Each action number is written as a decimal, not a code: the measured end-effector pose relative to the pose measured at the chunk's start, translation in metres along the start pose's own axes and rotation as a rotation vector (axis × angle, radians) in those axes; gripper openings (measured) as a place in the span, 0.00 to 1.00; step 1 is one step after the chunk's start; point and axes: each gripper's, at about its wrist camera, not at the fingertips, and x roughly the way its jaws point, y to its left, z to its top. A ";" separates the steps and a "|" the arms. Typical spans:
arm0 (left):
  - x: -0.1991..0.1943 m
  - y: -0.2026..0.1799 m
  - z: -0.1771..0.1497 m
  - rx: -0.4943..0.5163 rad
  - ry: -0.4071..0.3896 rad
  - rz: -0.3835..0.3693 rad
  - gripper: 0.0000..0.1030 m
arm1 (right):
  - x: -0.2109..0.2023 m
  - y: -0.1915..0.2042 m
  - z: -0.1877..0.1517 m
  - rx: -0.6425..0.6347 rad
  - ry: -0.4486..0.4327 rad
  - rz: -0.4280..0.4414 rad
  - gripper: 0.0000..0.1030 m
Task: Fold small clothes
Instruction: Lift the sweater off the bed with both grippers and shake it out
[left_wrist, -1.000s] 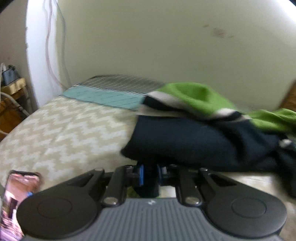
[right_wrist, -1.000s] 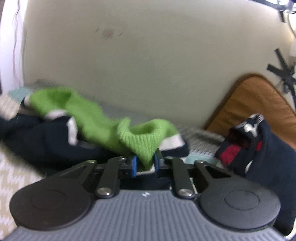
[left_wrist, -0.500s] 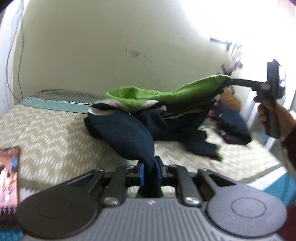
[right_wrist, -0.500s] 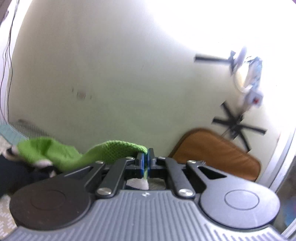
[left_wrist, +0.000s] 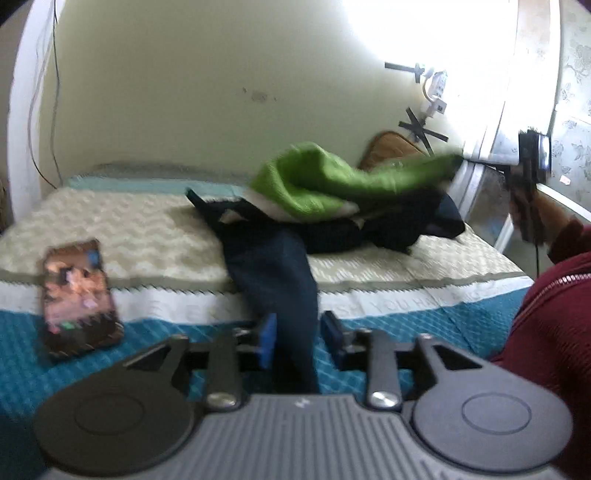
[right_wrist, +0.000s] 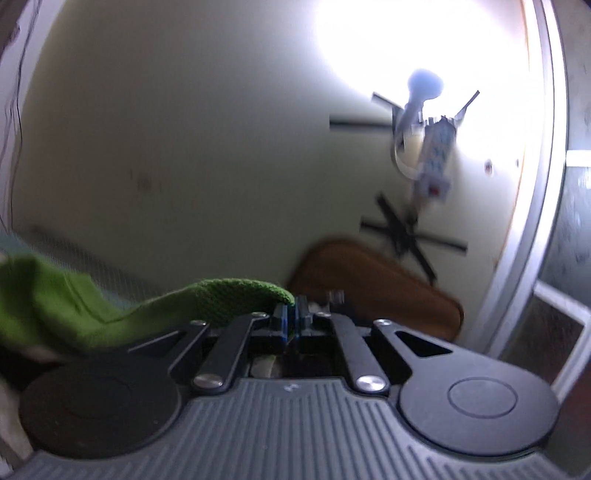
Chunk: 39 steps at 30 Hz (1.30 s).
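A small navy and green knit sweater (left_wrist: 325, 192) hangs stretched above the bed. Its navy end (left_wrist: 280, 280) runs down between the fingers of my left gripper (left_wrist: 297, 341), whose jaws stand apart with gaps beside the cloth. My right gripper (right_wrist: 291, 317) is shut on the sweater's green edge (right_wrist: 236, 295) and holds it up high. In the left wrist view the right gripper (left_wrist: 528, 177) is at the far right, in a hand with a maroon sleeve.
A phone (left_wrist: 79, 295) lies on the bed's teal border (left_wrist: 147, 339) at the left. A brown cushion (right_wrist: 369, 288) leans on the wall behind. A power strip (right_wrist: 436, 158) is taped to the wall. A dark garment (left_wrist: 443, 218) lies at the bed's right.
Both grippers have risen and pulled back from the bed, lifting the sweater. The left jaws have opened from their tight grip on the navy cloth. The right gripper stays shut on the green edge.
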 end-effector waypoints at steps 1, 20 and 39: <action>-0.008 0.003 0.004 -0.001 -0.026 0.000 0.44 | 0.005 -0.003 -0.011 0.009 0.043 0.001 0.06; 0.078 0.005 0.119 0.162 -0.117 0.084 0.97 | -0.018 -0.035 -0.041 0.077 0.007 0.158 0.72; 0.224 -0.021 0.142 0.310 0.125 0.111 0.11 | 0.010 0.012 -0.084 -0.120 0.187 0.404 0.76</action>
